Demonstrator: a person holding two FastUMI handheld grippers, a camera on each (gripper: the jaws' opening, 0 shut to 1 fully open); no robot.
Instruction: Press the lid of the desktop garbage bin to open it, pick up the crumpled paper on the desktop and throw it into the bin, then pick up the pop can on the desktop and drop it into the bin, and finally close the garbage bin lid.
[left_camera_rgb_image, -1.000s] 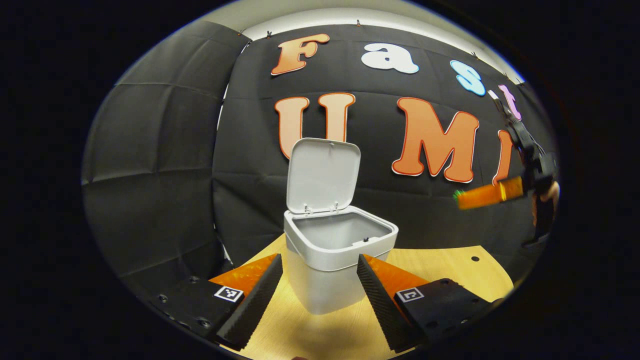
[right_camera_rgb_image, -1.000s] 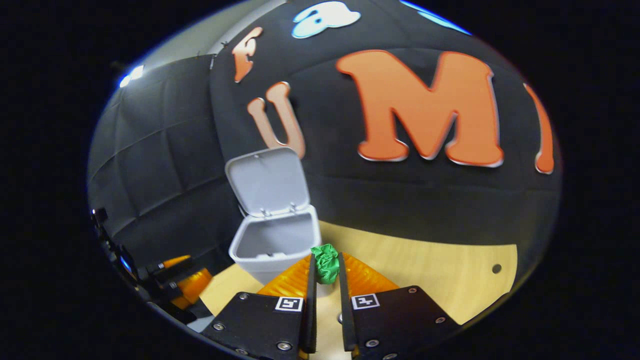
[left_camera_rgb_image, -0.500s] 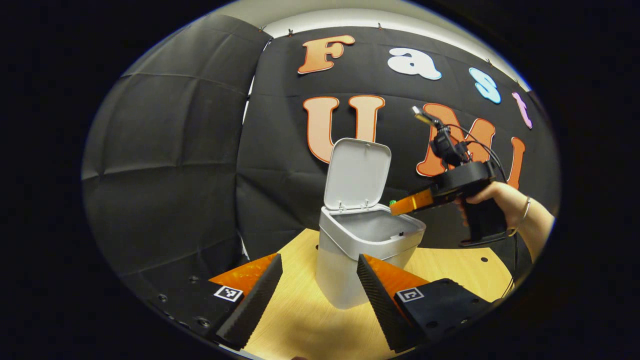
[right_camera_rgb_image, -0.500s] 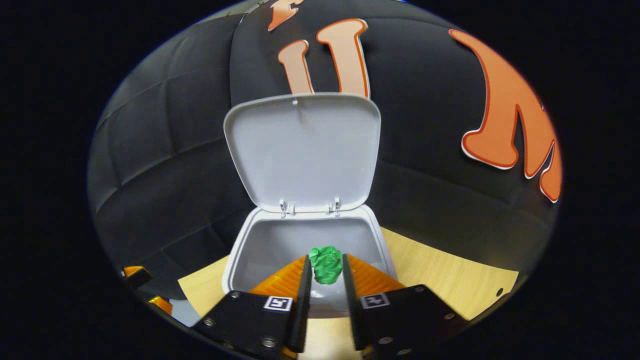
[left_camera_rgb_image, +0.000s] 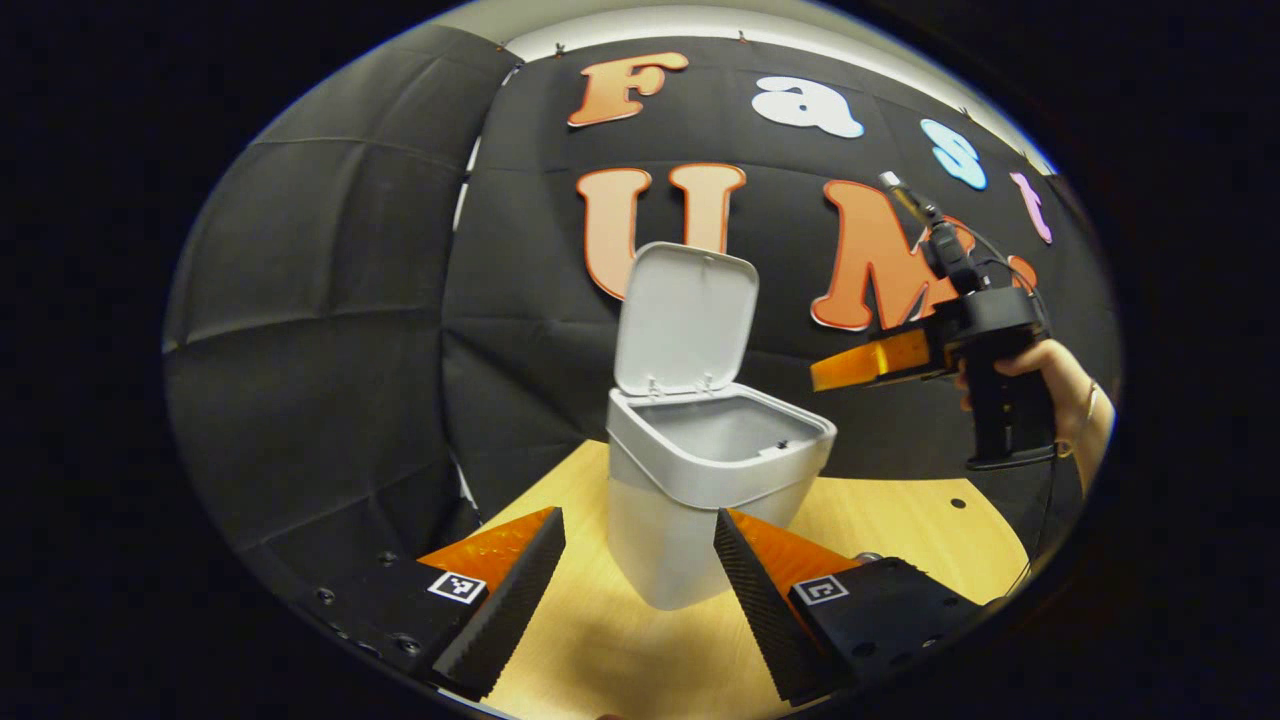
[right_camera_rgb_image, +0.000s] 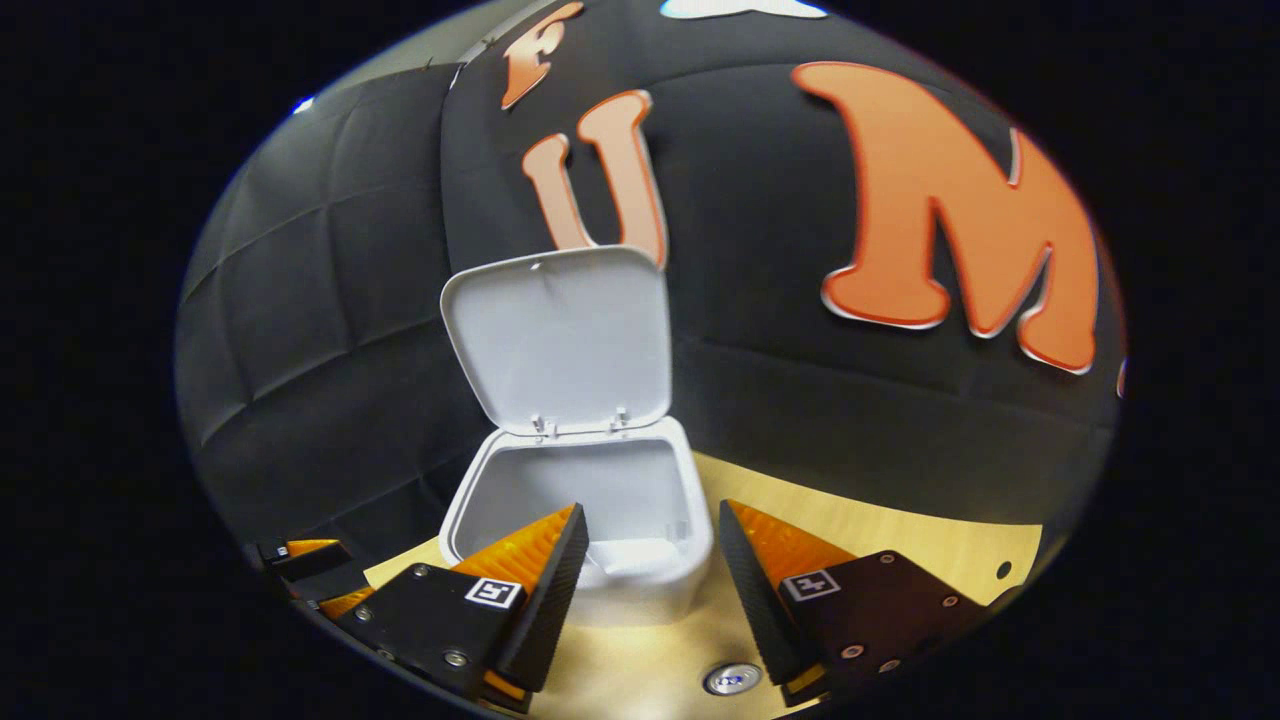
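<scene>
Bin lid up, both grippers spread and empty

The left gripper (left_camera_rgb_image: 640, 590) is held released, low before the garbage bin (left_camera_rgb_image: 700, 500) on the desk (left_camera_rgb_image: 900, 530); the lid (left_camera_rgb_image: 685, 315) stands upright at the bin's back edge. The right gripper (right_camera_rgb_image: 650, 590) is likewise spread, gripping nothing. Just under it a round metal top, probably the pop can (right_camera_rgb_image: 732, 679), is seen end-on, so its long axis is judged vertical. It is judged light, thin-walled and slippery, best taken across its sides at mid-height.
</scene>
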